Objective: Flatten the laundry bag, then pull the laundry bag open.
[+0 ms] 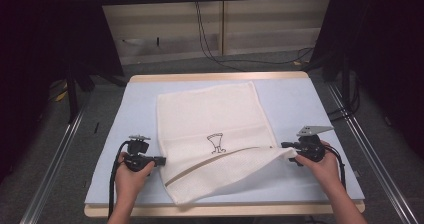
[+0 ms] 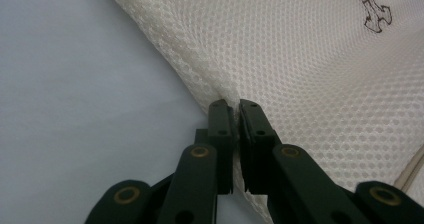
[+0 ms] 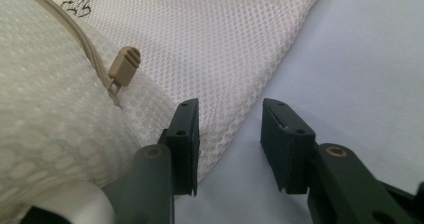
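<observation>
A white mesh bag point(image 1: 210, 119) with a small black drawing point(image 1: 216, 143) lies flat on the pale blue table point(image 1: 310, 99). A beige zipper point(image 1: 210, 160) runs across its near half, and its pull tab point(image 3: 124, 64) sits close to my right jaws. My left gripper point(image 1: 161, 160) is at the bag's left edge. In the left gripper view its jaws point(image 2: 235, 104) are shut on a pinch of the mesh point(image 2: 300, 59). My right gripper point(image 1: 285, 145) is at the bag's right edge. Its jaws point(image 3: 229, 106) stand apart, with the mesh edge point(image 3: 225, 34) lying between them and no pad pressing on it.
The table has a wooden rim point(image 1: 220, 77) at the back and front. Metal rails point(image 1: 55, 159) run along the floor on both sides. Black cables point(image 1: 210, 49) hang and trail on the floor behind the table. Dark stands point(image 1: 75, 84) flank the far corners.
</observation>
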Tool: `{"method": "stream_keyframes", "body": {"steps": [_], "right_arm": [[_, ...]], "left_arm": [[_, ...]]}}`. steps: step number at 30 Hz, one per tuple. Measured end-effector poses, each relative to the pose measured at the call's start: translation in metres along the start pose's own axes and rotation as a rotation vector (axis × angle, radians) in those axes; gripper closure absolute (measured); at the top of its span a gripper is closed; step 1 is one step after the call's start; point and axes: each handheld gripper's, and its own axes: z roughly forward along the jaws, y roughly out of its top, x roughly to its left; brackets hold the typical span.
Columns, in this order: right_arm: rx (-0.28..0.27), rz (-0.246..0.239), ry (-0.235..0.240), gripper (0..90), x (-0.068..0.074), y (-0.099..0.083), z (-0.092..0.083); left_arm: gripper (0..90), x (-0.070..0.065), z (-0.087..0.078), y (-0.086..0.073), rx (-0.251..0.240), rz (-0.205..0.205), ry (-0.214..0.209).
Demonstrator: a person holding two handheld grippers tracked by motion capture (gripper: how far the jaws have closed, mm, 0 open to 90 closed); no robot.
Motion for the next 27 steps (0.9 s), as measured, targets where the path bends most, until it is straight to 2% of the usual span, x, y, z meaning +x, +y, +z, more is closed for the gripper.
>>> {"method": "stream_keyframes", "body": {"steps": [5, 8, 12, 13, 14, 15, 16, 17, 20, 22, 27], "right_arm": [[0.001, -0.011, 0.005, 59.5, 0.004, 0.0, 0.001], [0.005, -0.016, 0.004, 58.5, 0.007, -0.001, 0.002], [0.002, 0.003, -0.006, 58.2, 0.01, -0.002, 0.002], [0.004, 0.005, -0.017, 58.5, 0.011, -0.001, 0.002], [0.003, 0.009, -0.023, 58.6, 0.011, 0.0, 0.003], [0.008, 0.01, -0.028, 59.0, 0.012, 0.0, 0.003], [0.019, 0.016, -0.03, 61.0, 0.013, 0.002, 0.003], [0.031, 0.015, -0.026, 64.3, 0.014, 0.003, 0.004], [0.047, -0.018, -0.023, 68.4, 0.016, 0.005, 0.004], [0.05, -0.013, -0.023, 69.8, 0.017, 0.005, 0.005], [0.057, 0.015, -0.012, 72.3, 0.017, 0.006, 0.004]], "left_arm": [[85.8, 0.009, 0.004, 0.011, -0.026, 0.005, 0.028], [85.8, 0.015, 0.007, 0.019, -0.051, -0.009, 0.033], [83.1, 0.018, 0.01, 0.025, -0.044, -0.023, -0.001], [81.7, 0.02, 0.009, 0.024, -0.039, -0.013, 0.002], [78.2, 0.02, 0.009, 0.024, -0.046, -0.023, -0.004], [69.5, 0.02, 0.007, 0.023, -0.045, -0.031, -0.005], [56.1, 0.02, 0.007, 0.023, -0.045, -0.031, -0.005], [53.1, 0.018, 0.003, 0.022, -0.04, -0.035, -0.011], [44.8, 0.012, -0.004, 0.02, -0.049, -0.027, -0.016], [42.2, 0.008, -0.008, 0.017, -0.058, -0.019, 0.003], [41.5, 0.011, -0.005, 0.005, -0.023, -0.034, 0.005]]}}
